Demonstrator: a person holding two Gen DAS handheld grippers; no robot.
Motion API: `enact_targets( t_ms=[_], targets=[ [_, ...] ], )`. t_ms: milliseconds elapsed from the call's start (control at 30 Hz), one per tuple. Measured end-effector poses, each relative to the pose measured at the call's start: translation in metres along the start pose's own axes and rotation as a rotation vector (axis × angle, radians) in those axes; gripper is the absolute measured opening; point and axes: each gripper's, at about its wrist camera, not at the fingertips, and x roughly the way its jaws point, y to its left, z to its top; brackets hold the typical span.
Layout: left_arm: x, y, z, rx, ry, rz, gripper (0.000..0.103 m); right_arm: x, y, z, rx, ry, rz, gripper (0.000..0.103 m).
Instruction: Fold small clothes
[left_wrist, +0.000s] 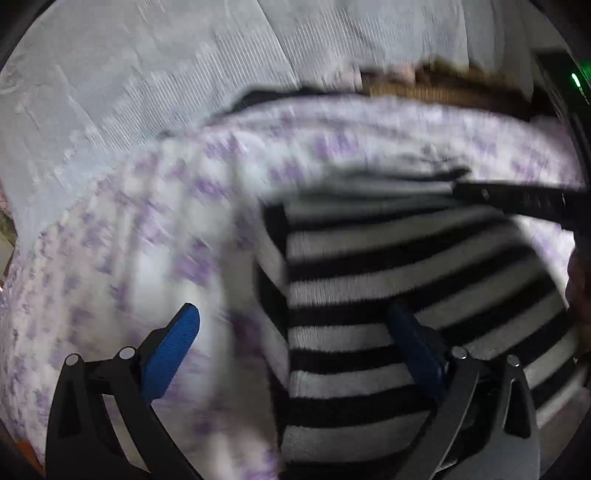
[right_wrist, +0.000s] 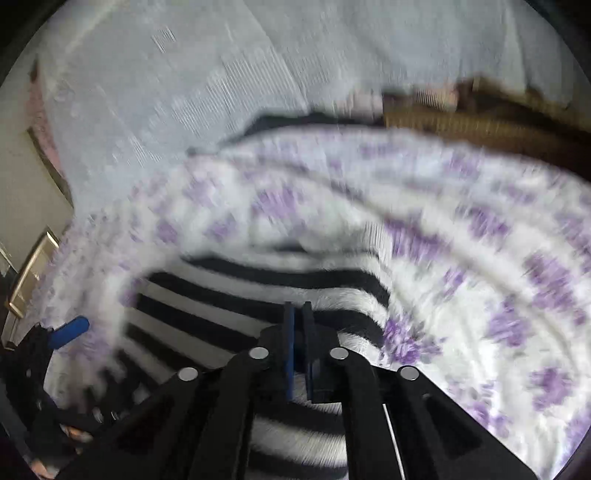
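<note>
Lying on the floral sheet (left_wrist: 110, 240), the striped garment (left_wrist: 388, 295) is clamped by the right tool (right_wrist: 298, 314); left tool (left_wrist: 295, 328) spread apart.

The left tool (left_wrist: 291, 332) is spread wide, its two blue-padded fingers (left_wrist: 173, 350) standing well apart with nothing between them. It hangs over the left edge of the striped garment (left_wrist: 388, 277): one finger lies off that edge, the other over the stripes. Whether the pads touch the cloth cannot be told through the blur.

The right tool (right_wrist: 298, 332) has its fingers (right_wrist: 290, 332) pressed together, a thin fold of the striped garment pinched between them near its far right corner. In the left wrist view its black arm (left_wrist: 517, 199) reaches in along the garment's far edge.
</note>
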Motion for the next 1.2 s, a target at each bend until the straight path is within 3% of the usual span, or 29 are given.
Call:
enact_targets(
  t_ms=[167,233,300,367,467,600,900,1100,1200],
  targets=[
    [-0.003,-0.004,-0.006,0.003,-0.053,0.013,0.099,-0.003,-0.021,-0.013,0.068,-0.067,0.123,0.002],
    [-0.004,-0.004,-0.007,0.007,-0.063,0.02,0.099,-0.007,-0.018,-0.015,0.059,-0.089,0.11,0.002],
    [-0.004,-0.002,-0.007,0.006,-0.079,0.021,0.099,-0.021,-0.016,-0.022,0.066,-0.173,0.075,0.002],
    [-0.007,0.002,-0.007,-0.008,-0.099,0.011,0.099,-0.043,-0.015,-0.031,0.08,-0.254,0.018,0.009],
    [-0.021,0.011,-0.008,-0.055,-0.145,-0.001,0.099,-0.07,-0.004,-0.048,0.045,-0.325,-0.003,0.021],
    [-0.045,0.024,-0.013,-0.123,-0.219,-0.008,0.099,-0.095,0.015,-0.072,0.008,-0.33,0.027,0.021],
    [-0.066,0.023,-0.042,-0.141,-0.187,-0.004,0.099,-0.141,0.042,-0.124,-0.074,-0.341,0.024,0.029],
    [-0.051,0.015,-0.047,-0.107,-0.124,0.01,0.099,-0.115,0.03,-0.131,-0.041,-0.25,0.011,0.038],
    [-0.045,0.014,-0.048,-0.107,-0.114,0.019,0.099,-0.113,0.033,-0.131,-0.059,-0.244,-0.006,0.042]
  ],
)
